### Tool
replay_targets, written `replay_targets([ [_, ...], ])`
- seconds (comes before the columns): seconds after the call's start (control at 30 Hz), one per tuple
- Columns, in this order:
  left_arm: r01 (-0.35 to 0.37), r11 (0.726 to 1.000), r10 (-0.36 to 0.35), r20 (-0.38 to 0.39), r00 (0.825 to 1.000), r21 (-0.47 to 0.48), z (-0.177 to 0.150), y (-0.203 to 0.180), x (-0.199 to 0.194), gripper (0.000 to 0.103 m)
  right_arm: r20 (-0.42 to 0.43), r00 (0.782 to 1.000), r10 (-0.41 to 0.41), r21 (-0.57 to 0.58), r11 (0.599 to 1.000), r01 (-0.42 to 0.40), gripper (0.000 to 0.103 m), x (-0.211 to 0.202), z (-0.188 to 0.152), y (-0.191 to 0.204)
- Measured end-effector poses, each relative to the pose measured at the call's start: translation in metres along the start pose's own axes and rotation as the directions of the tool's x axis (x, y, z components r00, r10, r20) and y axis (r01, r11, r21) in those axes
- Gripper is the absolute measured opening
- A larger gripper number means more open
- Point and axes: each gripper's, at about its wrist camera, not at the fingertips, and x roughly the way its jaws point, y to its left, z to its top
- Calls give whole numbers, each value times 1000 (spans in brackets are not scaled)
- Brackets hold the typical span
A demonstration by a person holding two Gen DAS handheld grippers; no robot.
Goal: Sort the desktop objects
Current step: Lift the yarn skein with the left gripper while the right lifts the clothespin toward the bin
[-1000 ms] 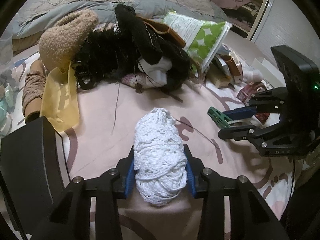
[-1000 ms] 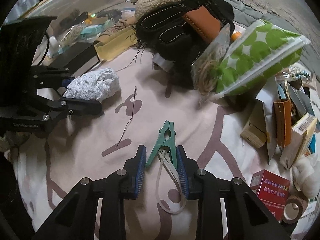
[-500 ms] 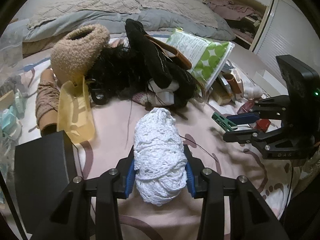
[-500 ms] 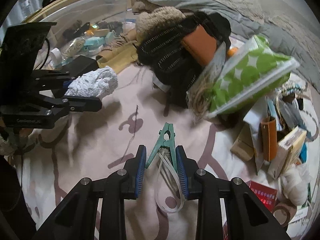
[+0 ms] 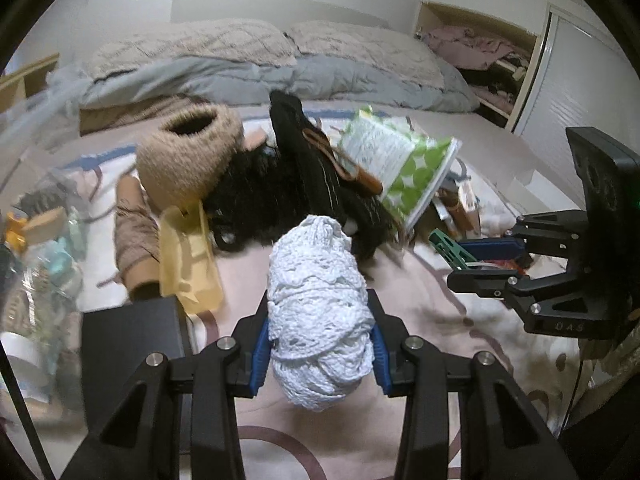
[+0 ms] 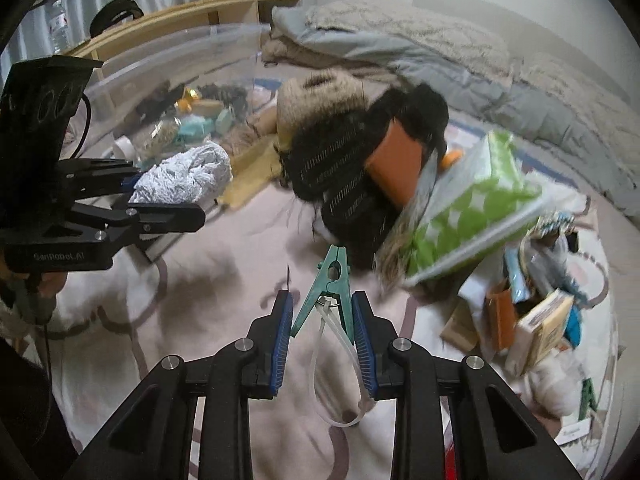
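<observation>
A white ball of yarn (image 5: 318, 312) is clamped between the blue pads of my left gripper (image 5: 318, 344), lifted clear of the pink bedsheet (image 5: 420, 300). The same yarn (image 6: 184, 178) shows in the right wrist view at the left, held by the left gripper (image 6: 160, 196). My right gripper (image 6: 322, 320) is shut on a green clothes peg (image 6: 330, 284) with a clear plastic loop hanging under it, also raised off the sheet. In the left wrist view the right gripper (image 5: 476, 264) stands at the right with the green peg (image 5: 448, 246) poking out.
A pile sits beyond: a tan fuzzy hat (image 5: 188, 164), black furry clothing (image 6: 352, 172), a green-dotted bag (image 6: 476, 208), a yellow case (image 5: 188, 260). A clear plastic bin (image 6: 176, 80) with small items stands at the left. Books and boxes (image 6: 540, 328) lie at the right.
Both grippers have risen off the bedsheet with the yarn and the peg still in them, and both views have tilted up so more of the pillows and wall show.
</observation>
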Motion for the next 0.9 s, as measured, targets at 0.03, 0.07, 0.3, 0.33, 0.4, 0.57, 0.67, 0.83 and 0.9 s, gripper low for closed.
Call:
replay_targets([
  [0.03,-4,1000,4,11,1000,-3,3,0,-4,41,11,1000,-6,-3,1000,6,31,-3,3,1],
  [0.07,-9,1000,9,23,1000,-3,6,-1,-9,41,25,1000,-10,-4,1000,10,31,-7,6,3],
  [0.3,-56,998,58,119,991,-20,30,3,-52,41,122,992,-30,-12,999,31,31,-35,34,17],
  [0.33,-63,998,65,129,989,-20,32,4,-57,41,136,990,-32,-12,999,34,31,-40,37,18],
  [0.4,-81,996,84,155,984,-23,39,6,-69,41,163,986,-34,-15,999,37,31,-48,43,22],
  [0.57,-126,991,130,212,969,-36,56,8,-99,41,233,971,-47,-31,998,56,31,-70,62,35],
  [0.67,-157,987,163,243,956,-43,67,11,-118,41,270,961,-56,-37,997,69,31,-85,77,40],
  [0.83,-212,975,223,291,930,-69,86,19,-151,41,332,941,-67,-31,996,82,31,-108,106,45],
  [0.9,-236,968,252,309,917,-90,95,24,-166,41,359,931,-72,-35,995,90,31,-116,120,49],
])
